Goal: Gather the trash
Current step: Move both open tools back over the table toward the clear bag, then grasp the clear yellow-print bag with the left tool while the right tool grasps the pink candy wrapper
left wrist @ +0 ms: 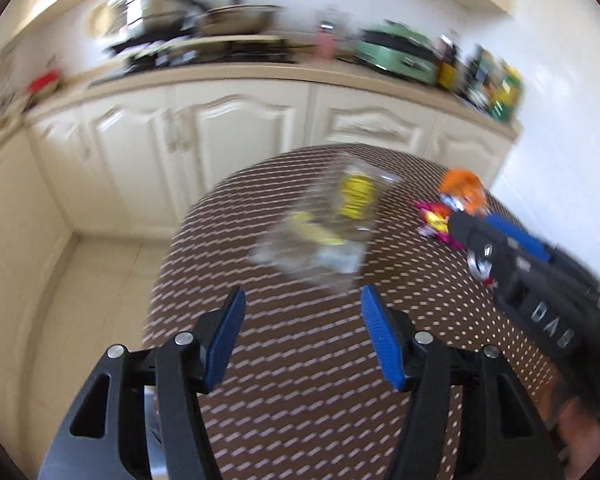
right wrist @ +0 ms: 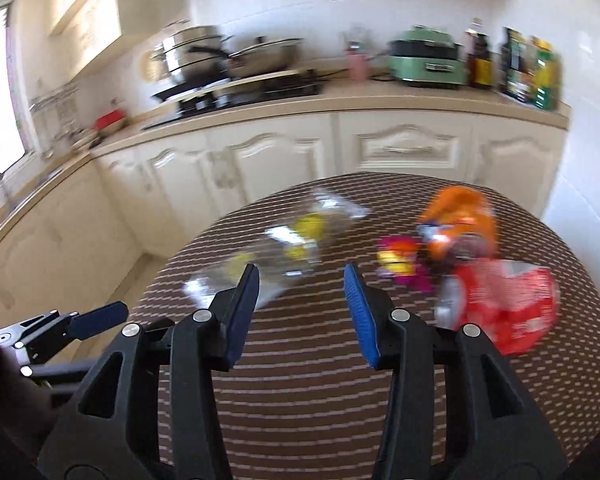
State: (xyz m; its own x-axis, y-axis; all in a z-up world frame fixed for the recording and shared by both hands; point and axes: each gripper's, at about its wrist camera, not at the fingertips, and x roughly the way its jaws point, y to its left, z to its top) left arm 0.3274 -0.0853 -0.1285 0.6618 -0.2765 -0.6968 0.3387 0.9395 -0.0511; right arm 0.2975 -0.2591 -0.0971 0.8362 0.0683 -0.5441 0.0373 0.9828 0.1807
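Left gripper nearest in its own view, blue pads set wide apart, nothing between them, hanging over the near part of a round table with a brown, white-dashed cover. Right gripper likewise parted, somewhat less wide, pads empty and touching nothing, over the same near edge; seen from the left camera, also entering from the right side. Just beyond both sets of fingertips, a clear plastic wrapper with yellow print, blurred, toward the middle of the table, apart from the pads. Further right, a small pink and yellow wrapper, then a red packet near the right edge and an orange bag toward the far right edge. Behind the table, cream cabinets under a counter carrying pots, a green cooker and bottles, all blurred.
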